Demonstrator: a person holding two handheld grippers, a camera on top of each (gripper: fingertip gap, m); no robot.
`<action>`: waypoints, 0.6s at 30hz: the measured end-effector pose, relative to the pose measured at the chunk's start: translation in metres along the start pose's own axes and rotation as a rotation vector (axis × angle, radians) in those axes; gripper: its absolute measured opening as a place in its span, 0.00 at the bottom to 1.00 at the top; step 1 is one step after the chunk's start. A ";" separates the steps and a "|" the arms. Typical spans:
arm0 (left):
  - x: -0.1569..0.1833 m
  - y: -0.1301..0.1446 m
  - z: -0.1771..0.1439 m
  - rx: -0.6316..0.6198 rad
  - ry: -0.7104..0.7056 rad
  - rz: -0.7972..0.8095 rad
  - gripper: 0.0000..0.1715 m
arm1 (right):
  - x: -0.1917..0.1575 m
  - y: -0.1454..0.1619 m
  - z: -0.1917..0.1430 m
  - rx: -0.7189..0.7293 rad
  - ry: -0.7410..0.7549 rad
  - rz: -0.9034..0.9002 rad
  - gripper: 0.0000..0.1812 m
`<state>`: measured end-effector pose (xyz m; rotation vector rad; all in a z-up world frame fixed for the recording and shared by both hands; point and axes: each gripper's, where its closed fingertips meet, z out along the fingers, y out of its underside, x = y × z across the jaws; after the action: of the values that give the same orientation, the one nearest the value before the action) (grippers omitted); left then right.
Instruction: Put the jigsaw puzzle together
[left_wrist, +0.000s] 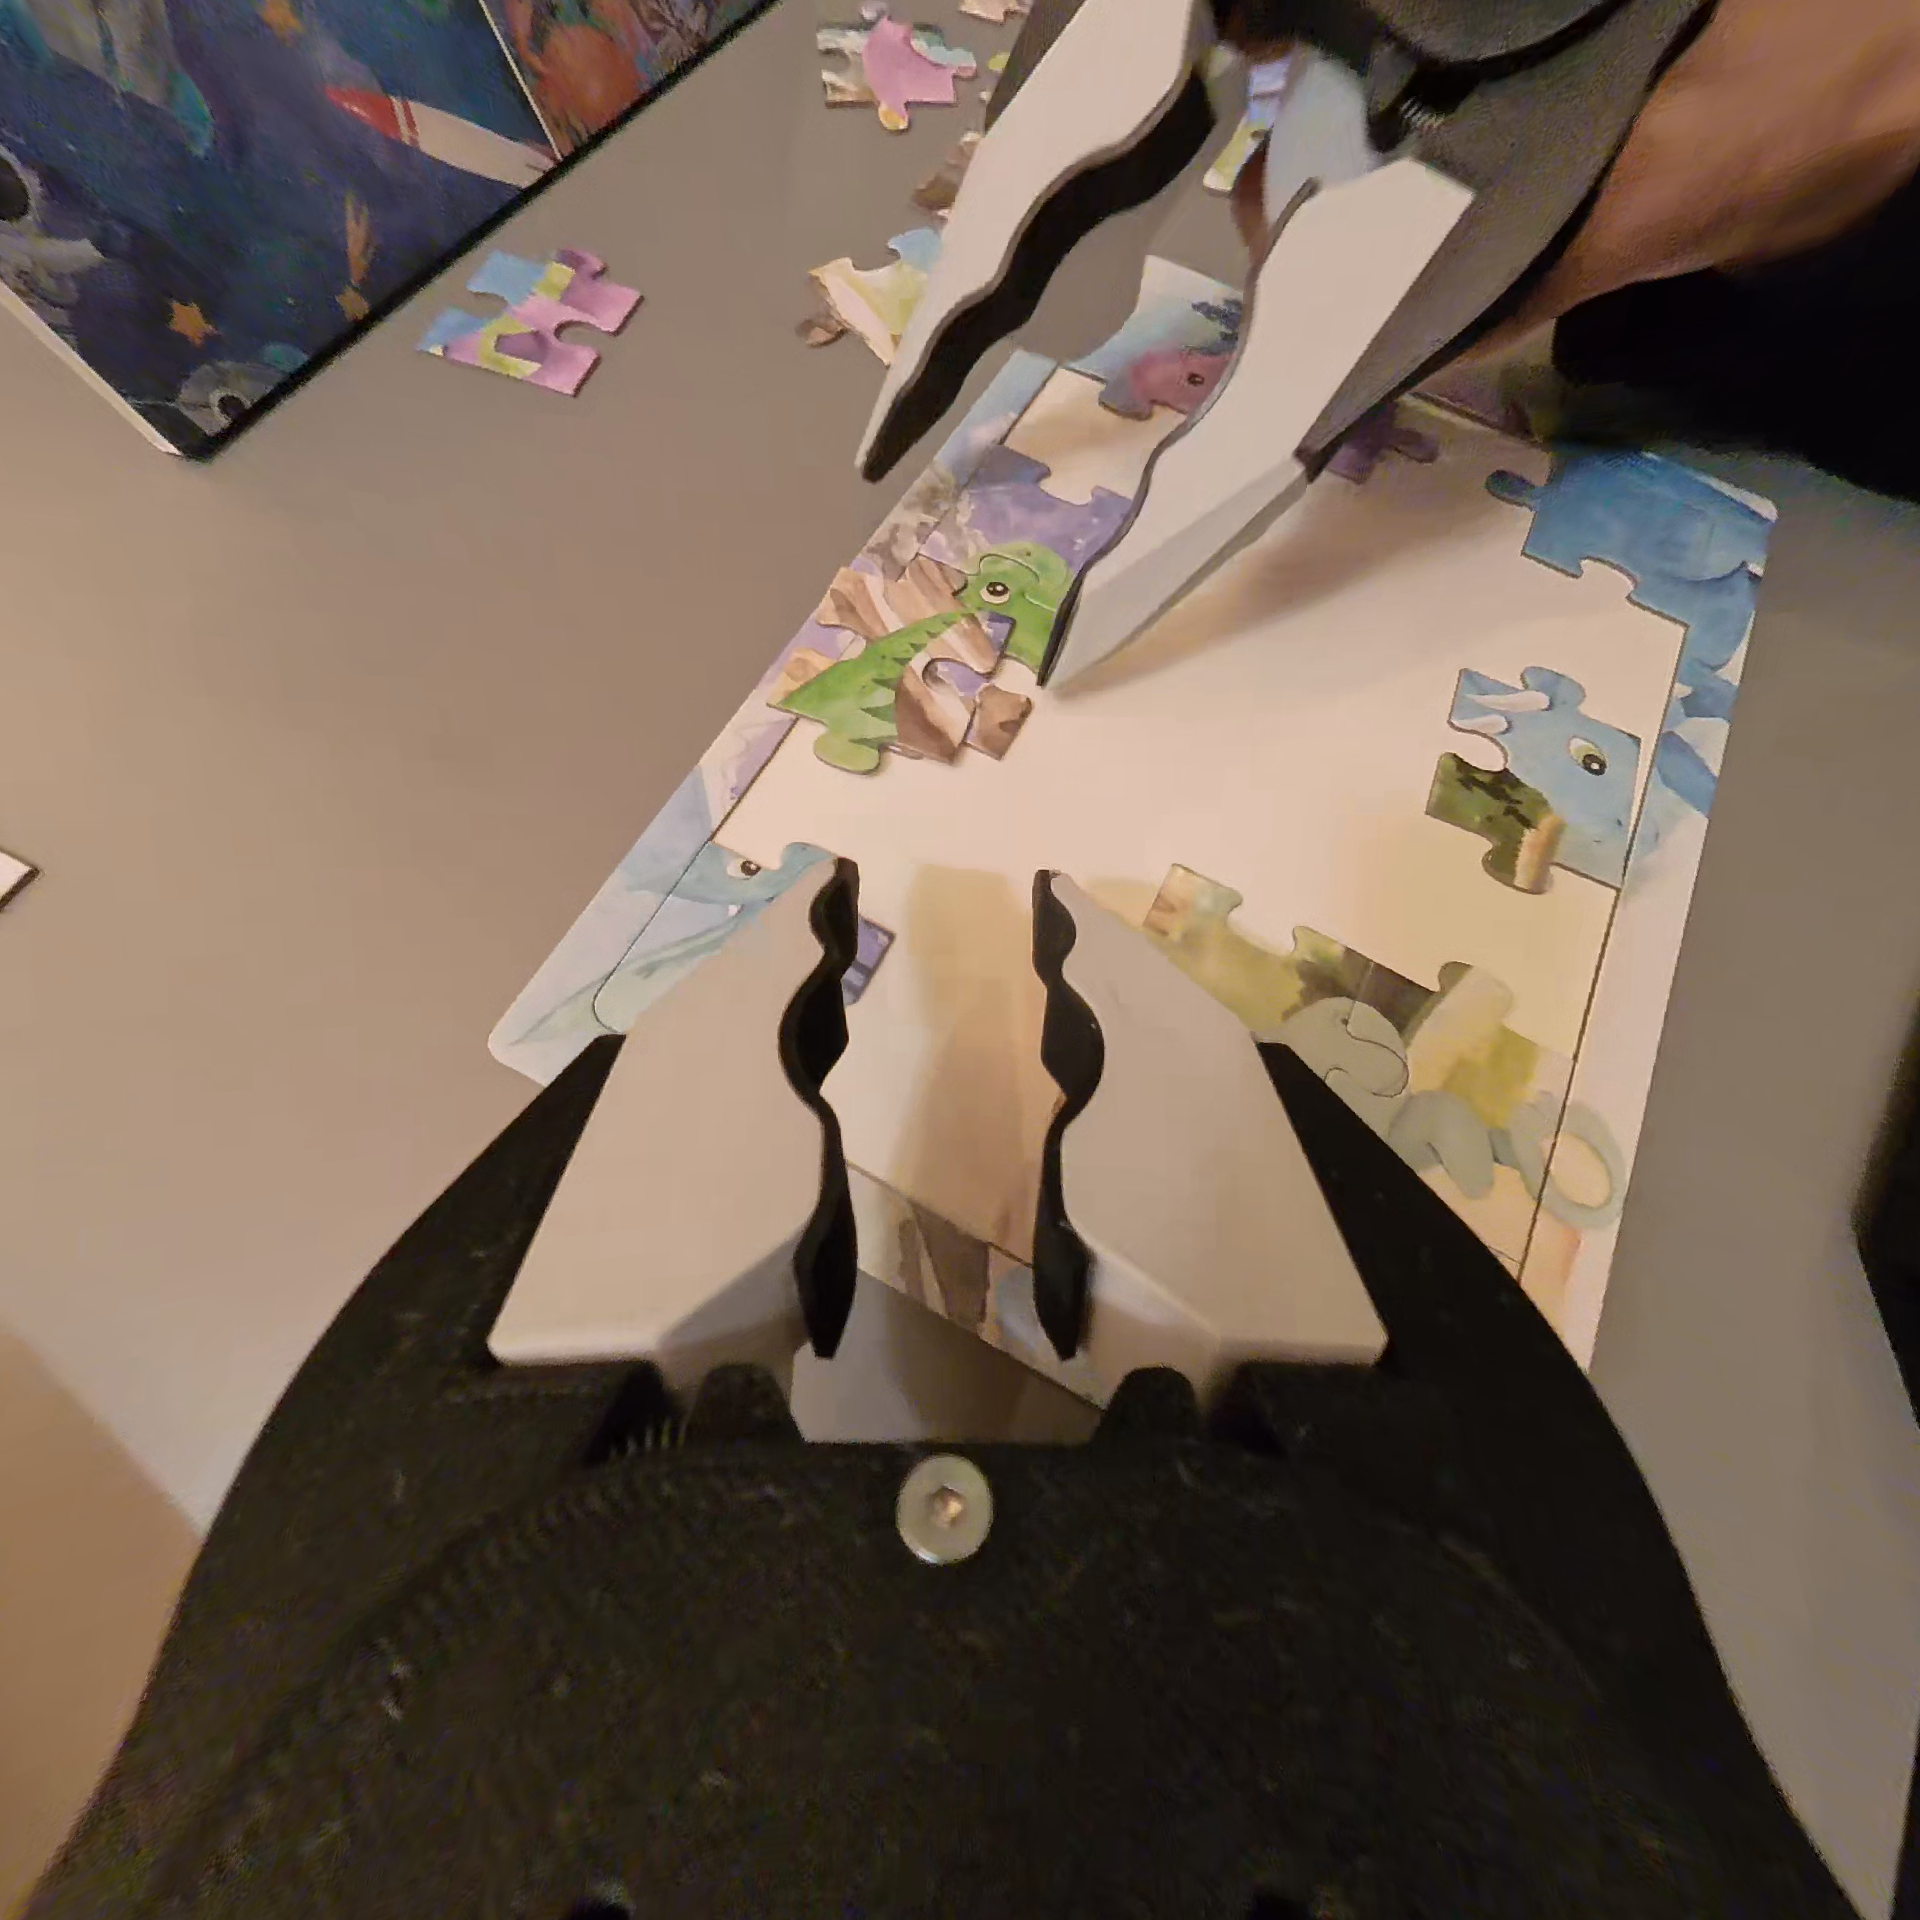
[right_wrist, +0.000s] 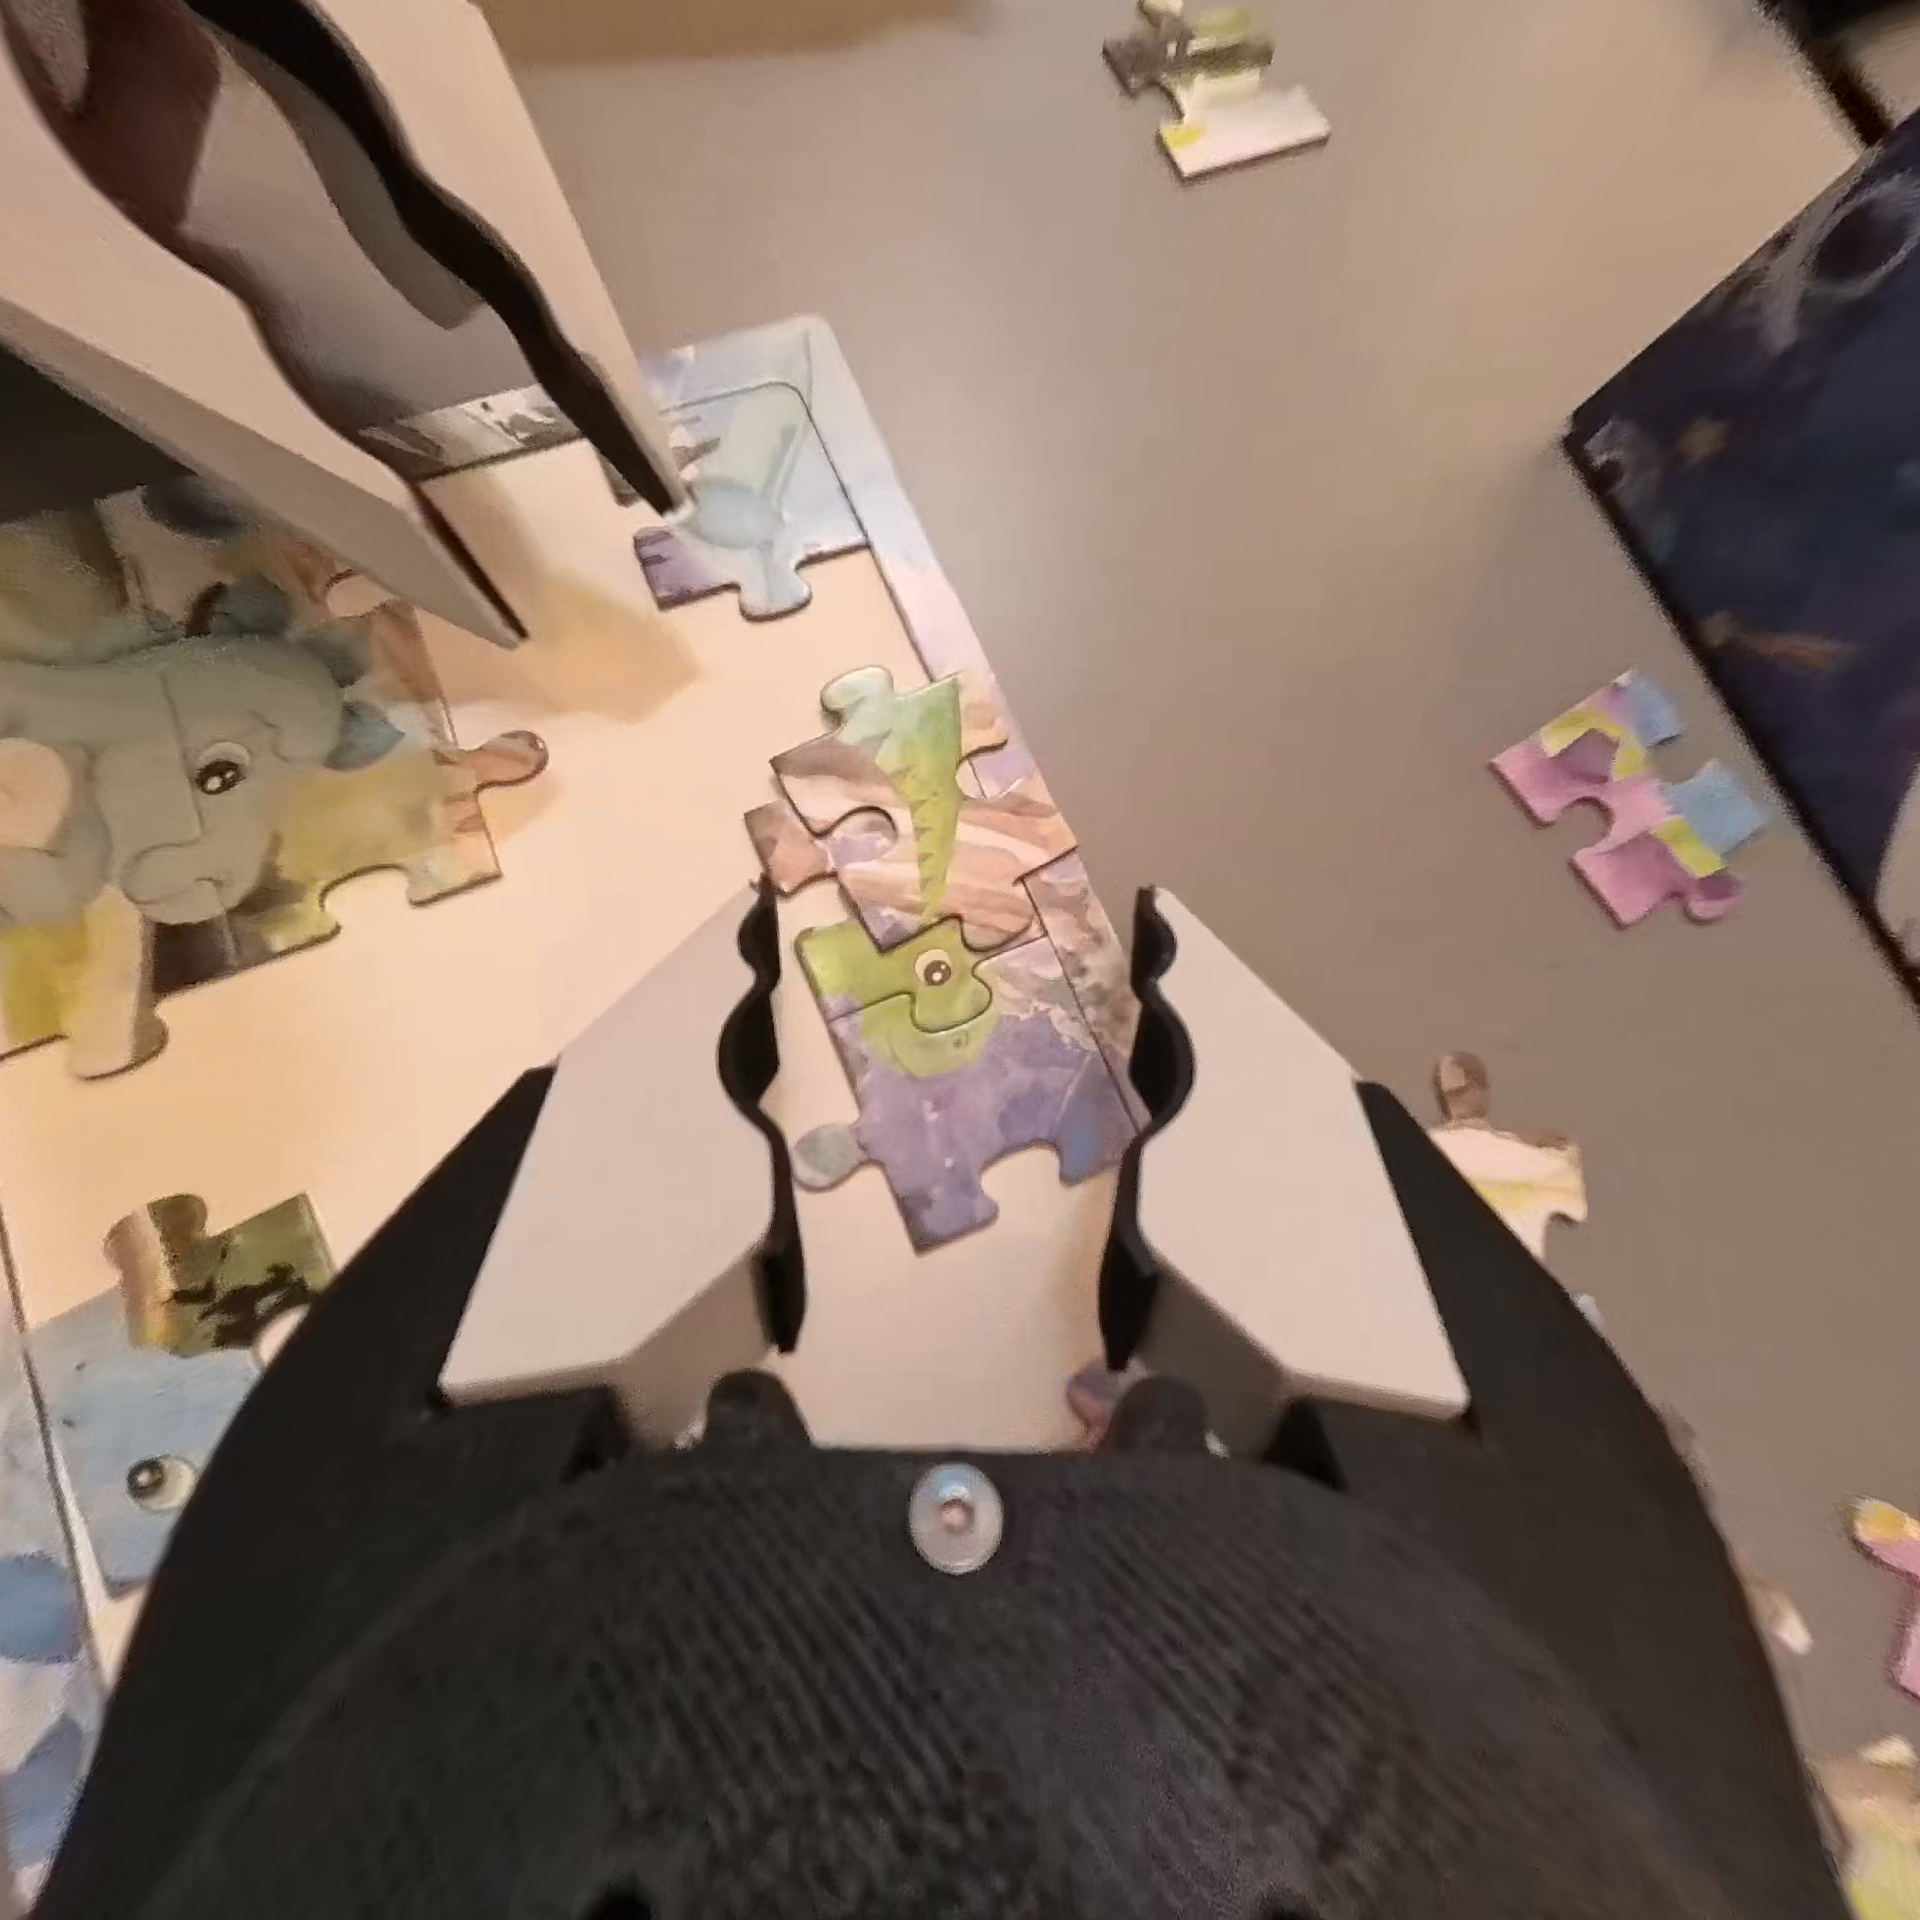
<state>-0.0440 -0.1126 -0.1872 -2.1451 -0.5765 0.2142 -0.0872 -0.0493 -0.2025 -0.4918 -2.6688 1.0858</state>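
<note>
Both tongs over the half-built cartoon-animal jigsaw puzzle (left_wrist: 1195, 790) on the plain grey desk (left_wrist: 312, 675).

Left tongs (left_wrist: 943, 883) spread, empty; right tongs (right_wrist: 951, 904) spread above the green dinosaur pieces (right_wrist: 914, 883), perhaps touching. Loose purple piece (right_wrist: 1631, 800) lies beside a dark starry box (right_wrist: 1766, 416).

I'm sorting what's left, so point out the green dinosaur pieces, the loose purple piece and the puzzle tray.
green dinosaur pieces (right_wrist: 920, 977), right wrist view, on its head.
loose purple piece (left_wrist: 530, 322), left wrist view, its middle.
puzzle tray (left_wrist: 1247, 748), left wrist view, bare cream floor.

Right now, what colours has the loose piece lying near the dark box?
Purple, pink, blue and yellow patches on the loose piece; the right wrist view shows it best.
</note>
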 end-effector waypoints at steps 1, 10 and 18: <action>-0.001 0.001 -0.001 0.008 0.002 -0.006 0.18 | -0.001 0.001 0.003 -0.014 -0.026 0.031 0.38; -0.010 0.003 -0.006 0.029 0.038 -0.079 0.18 | -0.017 -0.002 0.005 -0.019 -0.095 0.003 0.35; -0.008 0.009 -0.001 -0.017 0.039 -0.063 0.18 | -0.021 -0.006 0.008 -0.013 -0.070 -0.030 0.23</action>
<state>-0.0481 -0.1218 -0.1938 -2.1396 -0.6248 0.1331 -0.0718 -0.0666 -0.2056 -0.4217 -2.7359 1.0970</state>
